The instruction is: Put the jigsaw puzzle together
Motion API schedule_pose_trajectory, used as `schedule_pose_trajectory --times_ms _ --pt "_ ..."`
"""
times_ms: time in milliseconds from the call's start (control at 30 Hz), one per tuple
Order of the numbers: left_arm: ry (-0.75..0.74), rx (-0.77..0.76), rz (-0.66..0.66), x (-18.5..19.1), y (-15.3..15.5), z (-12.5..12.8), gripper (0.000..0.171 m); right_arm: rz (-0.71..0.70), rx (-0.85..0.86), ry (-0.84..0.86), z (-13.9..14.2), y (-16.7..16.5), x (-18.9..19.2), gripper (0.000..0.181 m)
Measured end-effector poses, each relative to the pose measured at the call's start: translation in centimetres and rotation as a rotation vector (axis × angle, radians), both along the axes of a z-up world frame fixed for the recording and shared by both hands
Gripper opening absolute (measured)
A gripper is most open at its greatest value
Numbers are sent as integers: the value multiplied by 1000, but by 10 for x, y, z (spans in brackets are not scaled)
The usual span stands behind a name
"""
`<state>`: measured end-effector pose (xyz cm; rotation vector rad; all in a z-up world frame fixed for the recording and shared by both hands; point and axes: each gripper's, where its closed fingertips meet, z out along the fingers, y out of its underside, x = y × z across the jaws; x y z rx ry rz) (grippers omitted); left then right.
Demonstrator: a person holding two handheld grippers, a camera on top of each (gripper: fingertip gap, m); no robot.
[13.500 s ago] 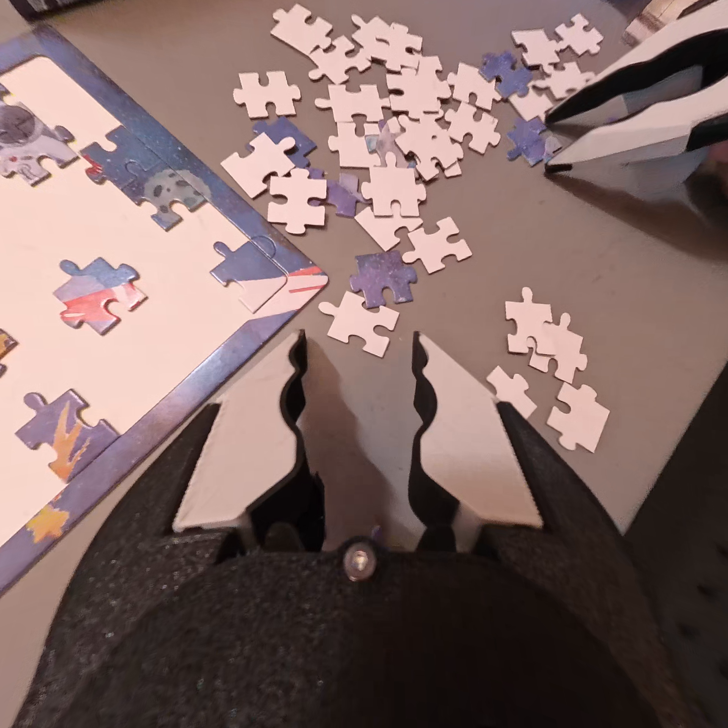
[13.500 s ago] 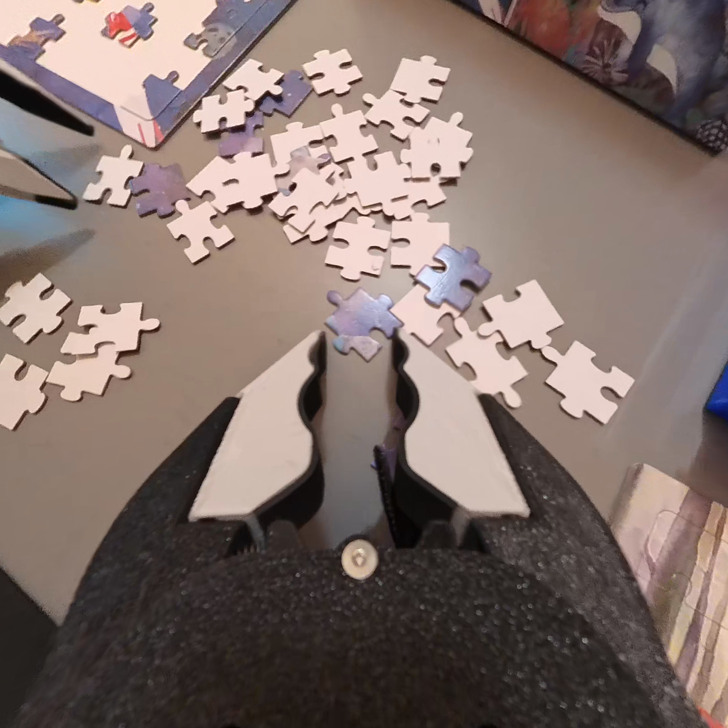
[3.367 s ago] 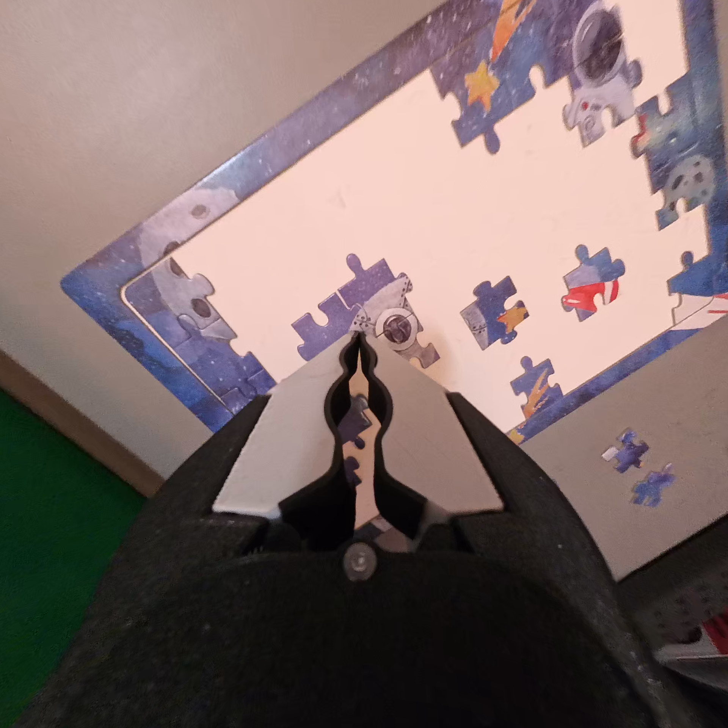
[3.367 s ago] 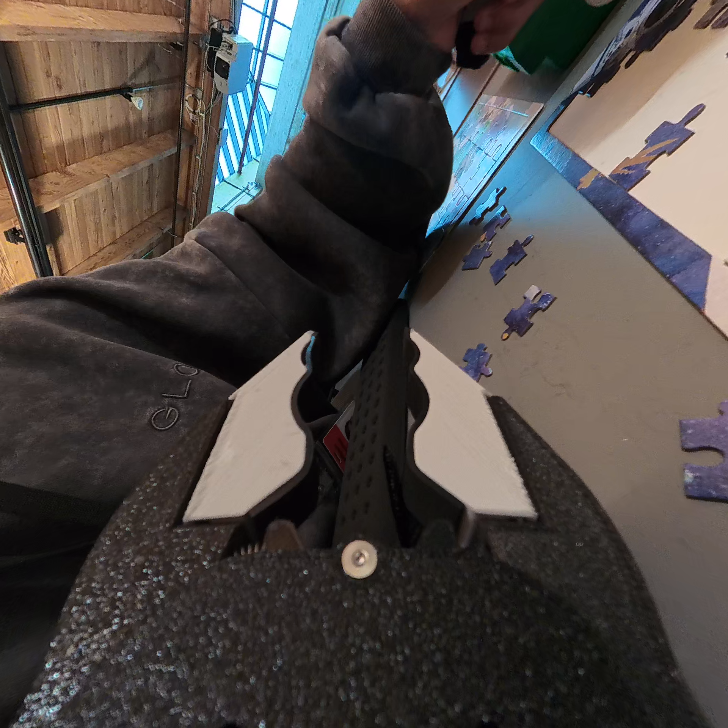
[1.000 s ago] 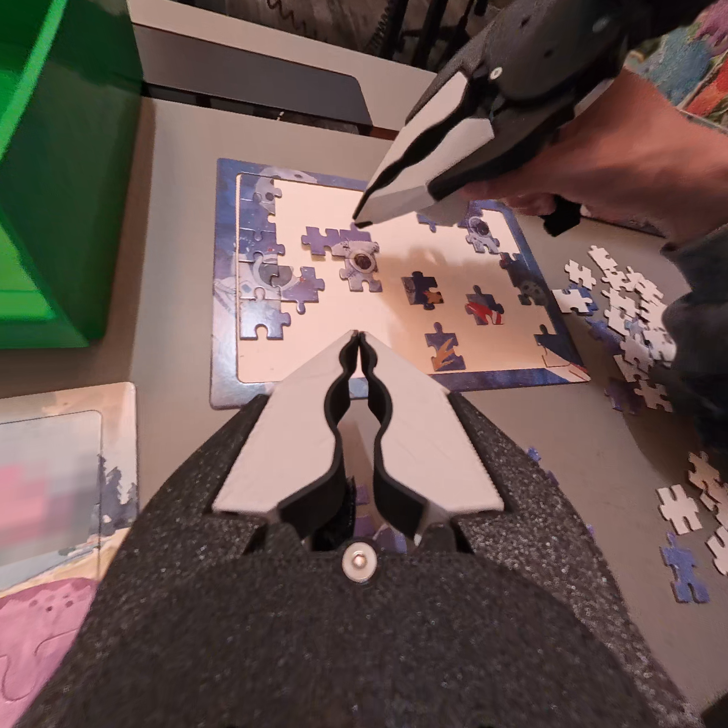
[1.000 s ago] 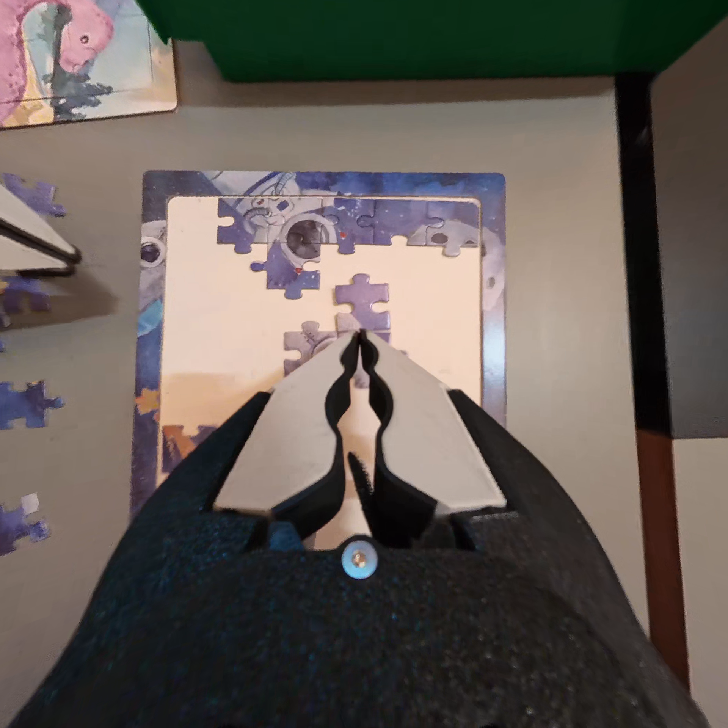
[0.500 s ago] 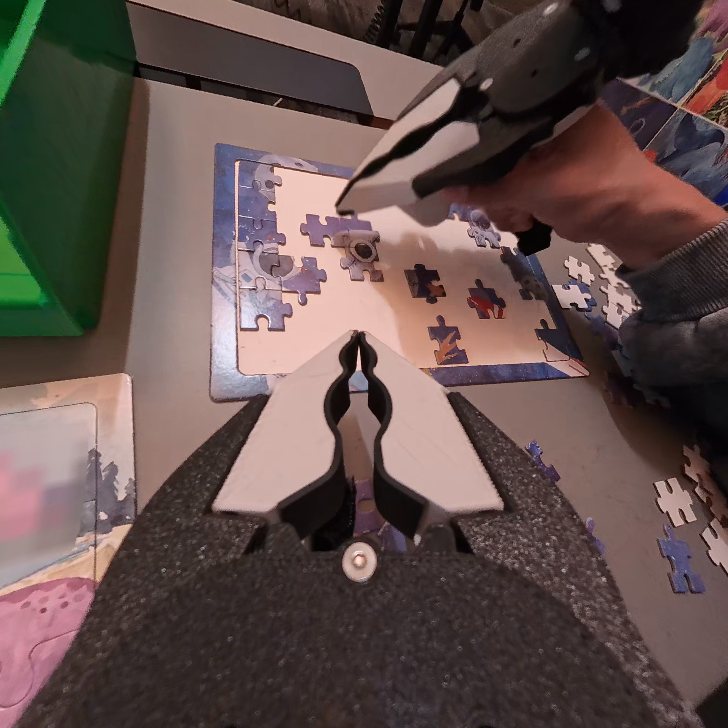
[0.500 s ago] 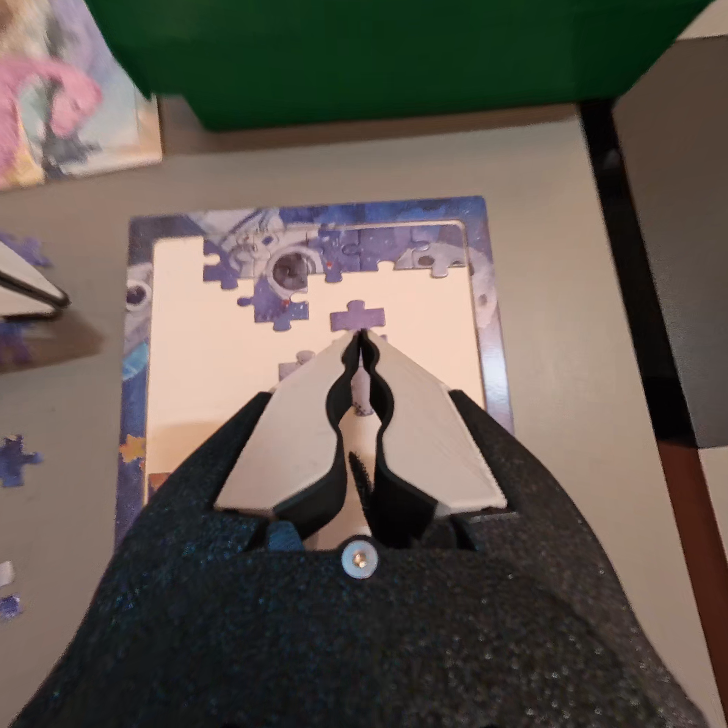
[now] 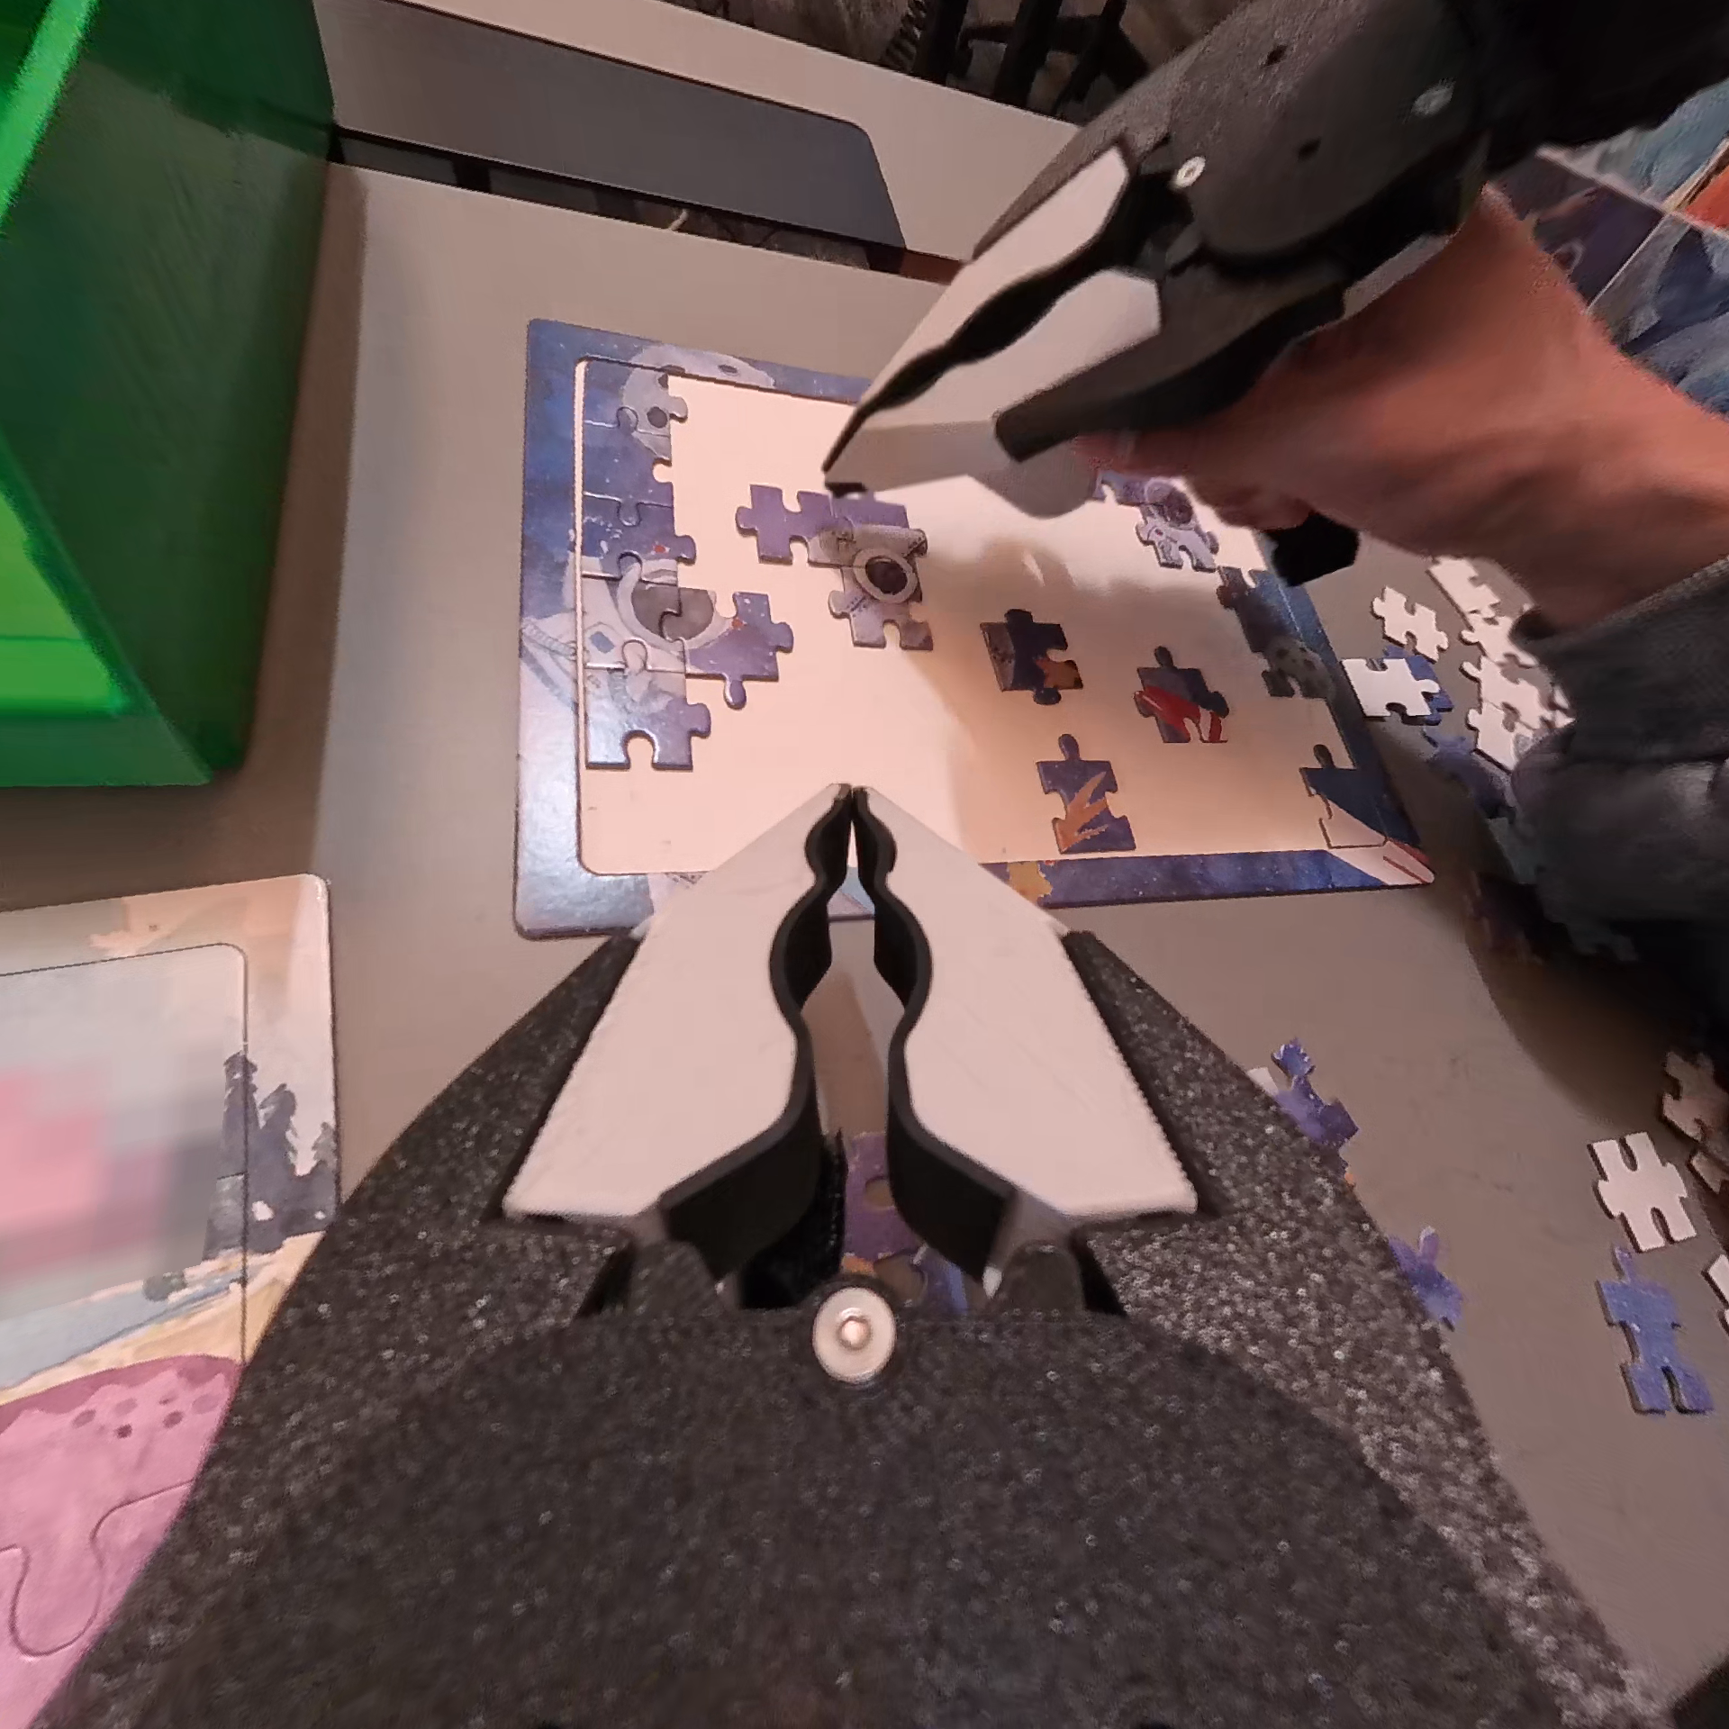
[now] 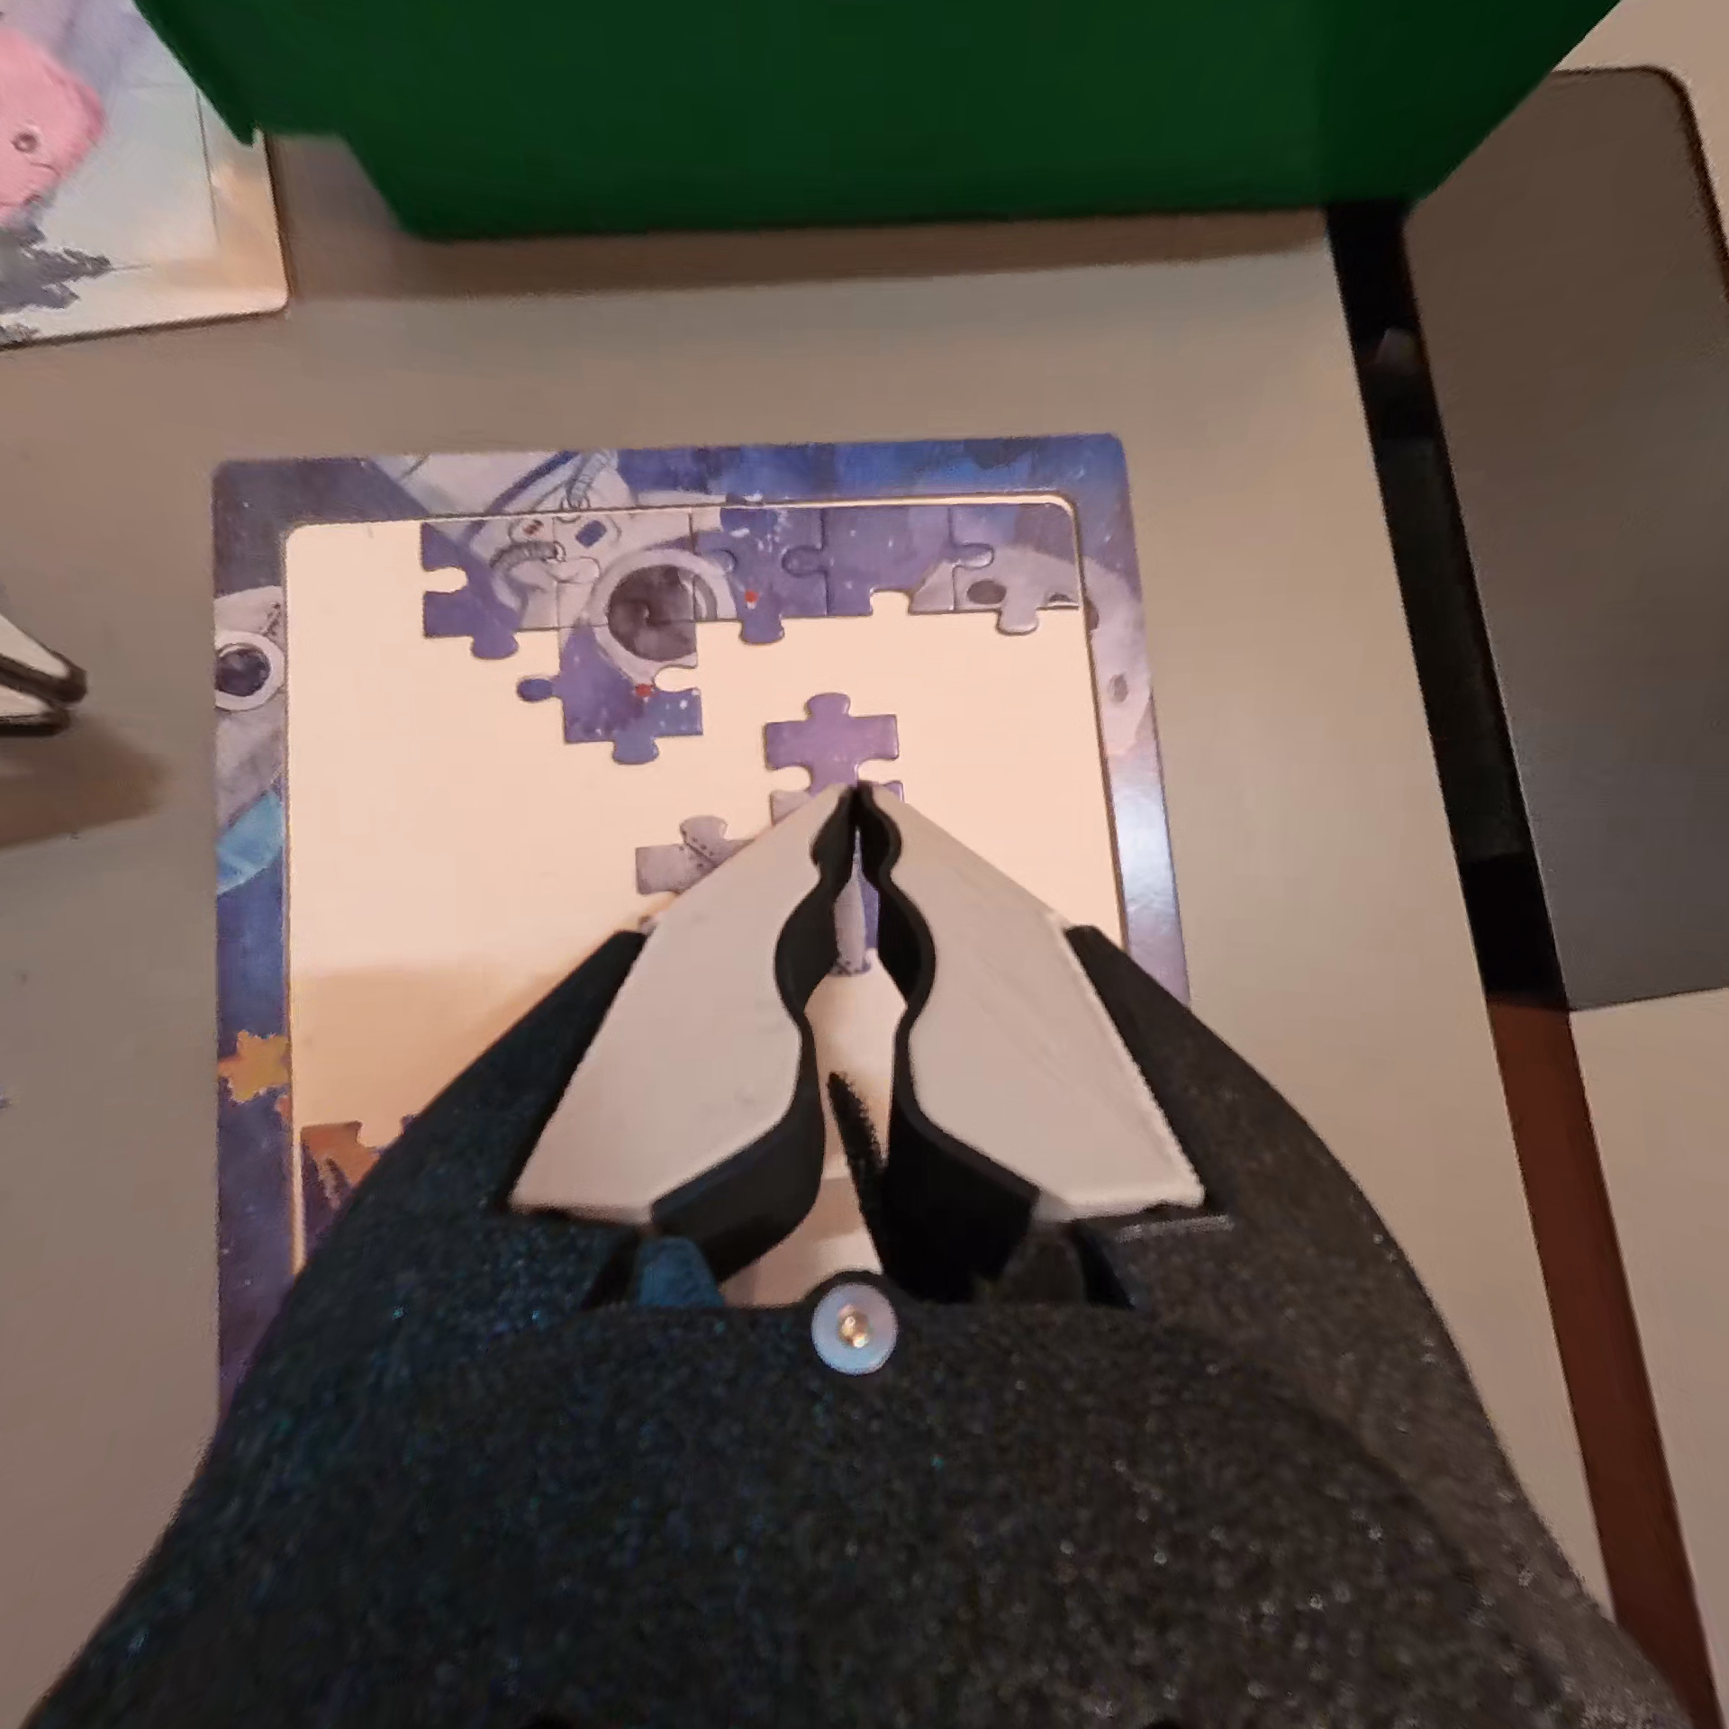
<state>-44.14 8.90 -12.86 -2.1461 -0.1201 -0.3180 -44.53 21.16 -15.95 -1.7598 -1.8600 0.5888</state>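
Blue-bordered puzzle tray [image 9: 547, 599] holds joined pieces [image 9: 646, 599] along one short edge and scattered single pieces [image 9: 1085, 795]. Left gripper [image 9: 849, 793] jaws together, empty; right gripper [image 10: 856, 791] jaws together over the tray

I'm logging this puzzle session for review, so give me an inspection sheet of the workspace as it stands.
Surface: grey table, matt, no spills seen.
Job's things: space puzzle tray partly filled; joined pieces along one edge, single pieces scattered inside; loose pieces piled beside it, many face down.
Clutter: second puzzle board with a pastel picture; green box.
Grippers: left hand-held gripper shut, empty, at the tray's near edge; right hand-held gripper shut over the purple piece pair.
Cables: nothing seen.
Surroundings: another table alongside.
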Motion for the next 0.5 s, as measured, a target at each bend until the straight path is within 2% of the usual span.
schedule_pose_trajectory --times_ms 100,133,200,333,500 --pt "17 -13 -1 0 0 -3 0 10 19 -88 -16 0 11 1" --pt "20 -13 0 0 0 -3 0 5 22 -54 -13 1 8 0" --pt "31 -15 3 0 1 -4 0 -22 37 -86 -12 7 12 0" --pt "60 -11 8 -2 1 -4 0 -31 62 -26 32 3 17 0" --pt "104 -11 14 -3 1 -5 0 -66 162 18 101 -19 56 0"
